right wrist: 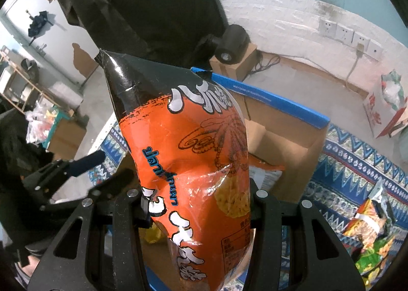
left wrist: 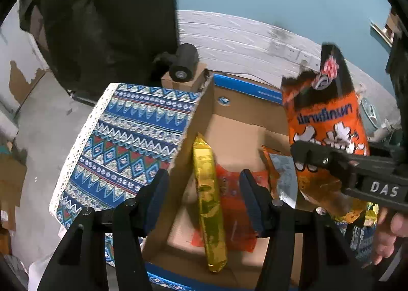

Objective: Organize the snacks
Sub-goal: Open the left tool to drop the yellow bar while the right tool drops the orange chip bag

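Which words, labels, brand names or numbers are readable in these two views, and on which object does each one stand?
"DAS": white letters on the right gripper, seen from the left wrist view.
Orange snack bag: large white stylised characters, blue Thai-looking script and a small printed table, none of which I can read with confidence.
Cardboard box, blue edge strip: white print, too small to read.
Snack packs on the tablecloth: print too blurred.

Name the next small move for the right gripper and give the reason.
Probably lower the orange snack bag into the cardboard box, then release. The right gripper holds it upright above the box, where a gold packet already lies.
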{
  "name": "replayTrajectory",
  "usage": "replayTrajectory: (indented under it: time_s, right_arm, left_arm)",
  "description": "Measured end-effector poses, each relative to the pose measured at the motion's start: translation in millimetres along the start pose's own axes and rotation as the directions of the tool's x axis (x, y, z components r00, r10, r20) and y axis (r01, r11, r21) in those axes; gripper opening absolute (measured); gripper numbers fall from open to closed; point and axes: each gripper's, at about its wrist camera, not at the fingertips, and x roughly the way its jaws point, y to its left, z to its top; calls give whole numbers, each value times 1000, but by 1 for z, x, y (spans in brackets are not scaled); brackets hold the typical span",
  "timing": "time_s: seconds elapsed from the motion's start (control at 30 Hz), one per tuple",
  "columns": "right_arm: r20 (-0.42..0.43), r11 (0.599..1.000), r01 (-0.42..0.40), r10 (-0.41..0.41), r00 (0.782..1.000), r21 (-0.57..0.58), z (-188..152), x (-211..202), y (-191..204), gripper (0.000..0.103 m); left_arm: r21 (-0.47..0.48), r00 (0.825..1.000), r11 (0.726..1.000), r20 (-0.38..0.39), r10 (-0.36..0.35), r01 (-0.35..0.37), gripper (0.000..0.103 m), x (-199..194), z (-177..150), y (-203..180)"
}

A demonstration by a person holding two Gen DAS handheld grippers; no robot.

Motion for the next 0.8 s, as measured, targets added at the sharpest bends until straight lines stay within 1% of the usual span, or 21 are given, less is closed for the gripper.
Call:
replayTrajectory:
  time_s: [0.1, 0.17, 0.23, 0.3, 0.33, 0.47, 0.6, 0.73, 0.8]
  right_arm:
    - [-19, 1000, -8, 9, 1000, 13, 0, 9, 0, 47]
    - [-29, 1000, -4, 5, 1000, 19, 0, 14, 0, 51]
    - [-37, 1000, 2, -1, 999, 30, 0, 18, -2, 52]
    - [-41, 999, 10, -9, 999, 36, 0, 18, -2, 57]
    - [-38, 999, 10, -8, 999, 38, 0, 18, -2, 62]
    - [-14, 999, 12, -12, 1000, 42, 0, 9, -2, 69]
    - [16, 999, 30, -31, 999, 36, -1, -5, -3, 72]
    - [40, 997, 69, -70, 997, 28, -9, -21, -7, 77]
    - [43, 996, 91, -92, 995, 22, -11, -26, -10, 77]
  left_arm:
    - [-20, 1000, 1000, -2, -9, 9, 59, -1, 1, 5]
    - [-25, 1000, 1000, -6, -16, 16, 59, -1, 1, 6]
    - [-25, 1000, 999, -7, -22, 21, 59, -1, 1, 6]
    - [-22, 1000, 999, -5, -26, 26, 59, -2, 1, 4]
    - [-19, 1000, 999, -5, -28, 28, 59, -3, 1, 3]
    - [-6, 999, 999, -5, -35, 35, 59, -3, 1, -1]
    - [-3, 999, 999, -12, -48, 48, 59, -2, 0, -5]
    - [11, 998, 998, -15, -67, 67, 60, -4, -1, -13]
    - [19, 997, 997, -14, -76, 76, 64, -5, -2, -19]
